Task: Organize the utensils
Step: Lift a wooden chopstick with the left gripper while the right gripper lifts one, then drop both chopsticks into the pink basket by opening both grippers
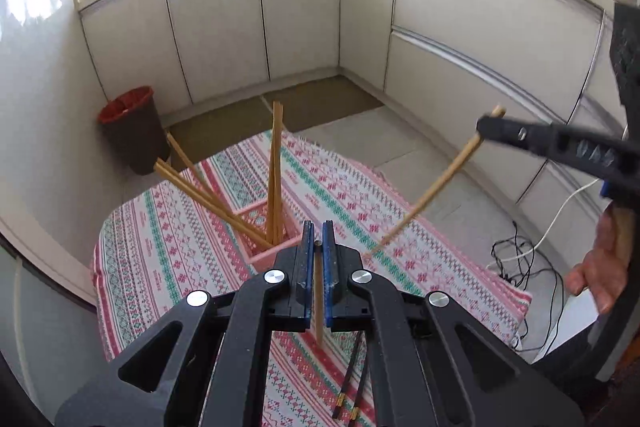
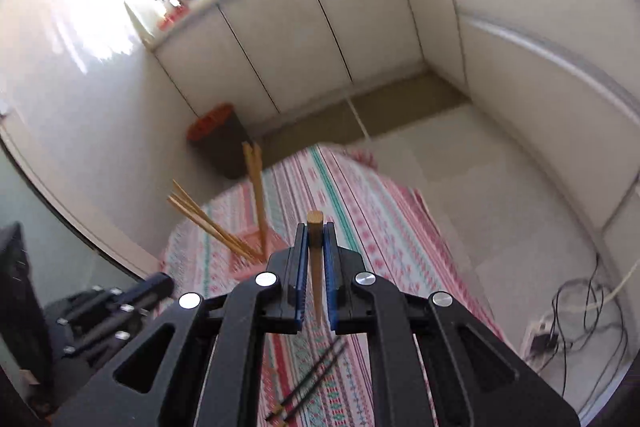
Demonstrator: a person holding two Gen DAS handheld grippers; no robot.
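Observation:
A pink slotted holder (image 1: 264, 233) stands on the patterned tablecloth (image 1: 180, 247) with several wooden chopsticks (image 1: 275, 171) leaning in it; it also shows in the right wrist view (image 2: 248, 247). My left gripper (image 1: 317, 231) is shut on a wooden chopstick (image 1: 319, 299) just in front of the holder. My right gripper (image 2: 315, 231) is shut on another wooden chopstick (image 2: 316, 267); in the left wrist view that chopstick (image 1: 436, 187) hangs slanted above the cloth to the right of the holder. Two black chopsticks (image 1: 352, 383) lie on the cloth near me, also in the right wrist view (image 2: 316, 375).
The small table sits in a kitchen corner with white cabinets (image 1: 300, 19). A dark bin with a red rim (image 1: 134, 127) stands on the floor beyond the table. Cables (image 1: 520, 259) lie on the floor at right. The left gripper shows low left in the right wrist view (image 2: 120, 307).

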